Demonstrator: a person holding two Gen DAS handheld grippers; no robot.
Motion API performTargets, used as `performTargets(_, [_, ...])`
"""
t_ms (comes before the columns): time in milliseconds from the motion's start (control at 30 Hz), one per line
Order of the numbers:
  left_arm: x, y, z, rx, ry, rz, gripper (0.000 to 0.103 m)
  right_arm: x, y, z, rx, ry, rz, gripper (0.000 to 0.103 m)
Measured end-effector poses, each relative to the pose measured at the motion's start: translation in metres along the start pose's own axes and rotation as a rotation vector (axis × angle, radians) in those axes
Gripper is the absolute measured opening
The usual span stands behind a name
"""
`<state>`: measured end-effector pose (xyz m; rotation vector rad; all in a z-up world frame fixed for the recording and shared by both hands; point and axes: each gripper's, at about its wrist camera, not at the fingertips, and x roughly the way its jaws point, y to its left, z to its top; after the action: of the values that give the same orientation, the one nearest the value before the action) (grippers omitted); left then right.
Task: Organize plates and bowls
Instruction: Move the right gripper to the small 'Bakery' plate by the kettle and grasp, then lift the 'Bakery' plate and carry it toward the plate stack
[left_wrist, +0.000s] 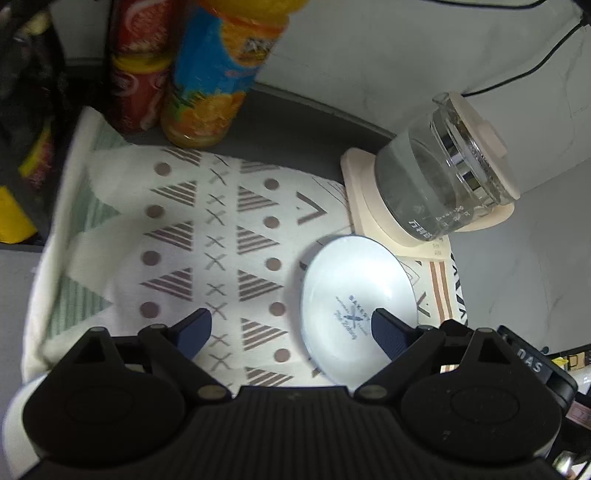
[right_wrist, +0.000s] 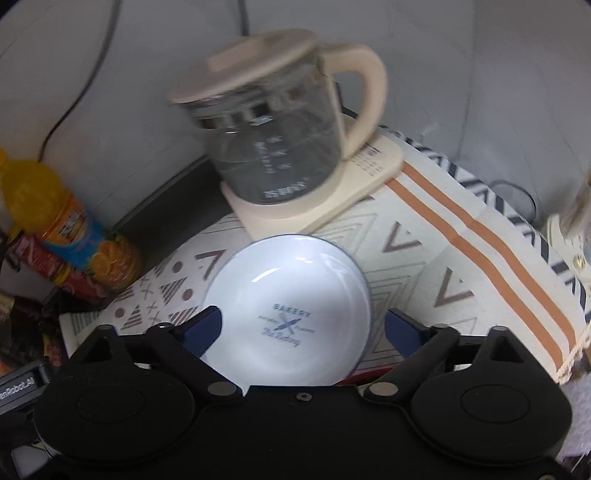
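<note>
My right tongs (right_wrist: 303, 328) stand spread over the plate (right_wrist: 288, 310), one finger on each side of it, gripping nothing yet. My left tongs (left_wrist: 291, 332) are wide too and empty, right finger over the plate's (left_wrist: 354, 295) edge. The plate lies flat on the patterned cloth (right_wrist: 424, 258), just before the kettle (right_wrist: 273, 147). Best approach, I judge: take the rim squarely, lift level, and keep clear of the kettle base.
</note>
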<state>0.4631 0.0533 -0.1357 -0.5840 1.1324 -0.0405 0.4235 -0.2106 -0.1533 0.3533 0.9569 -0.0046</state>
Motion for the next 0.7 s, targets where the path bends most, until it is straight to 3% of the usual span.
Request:
performTargets(200, [0.031,-0.003,0.001,-0.018,0.068,-0.016,0.086,0.025,-0.023,0.007,0.112,0.069,-0.019,0.062])
performTargets(267, [0.039,-0.004,-0.002,-0.015,0.078,-0.011,0.080,0.032,-0.026,0.009,0.123,0.095,-0.026,0.057])
performTargets(433, [0.067,0.002,-0.010,-0.047,0.140,-0.010,0.057,0.054,-0.040,0.013,0.170,0.155,-0.032,0.033])
performTargets(700, [0.097,0.004,-0.019,-0.058,0.194,-0.008,0.031,0.081,-0.051,0.015,0.171,0.257,-0.102,0.030])
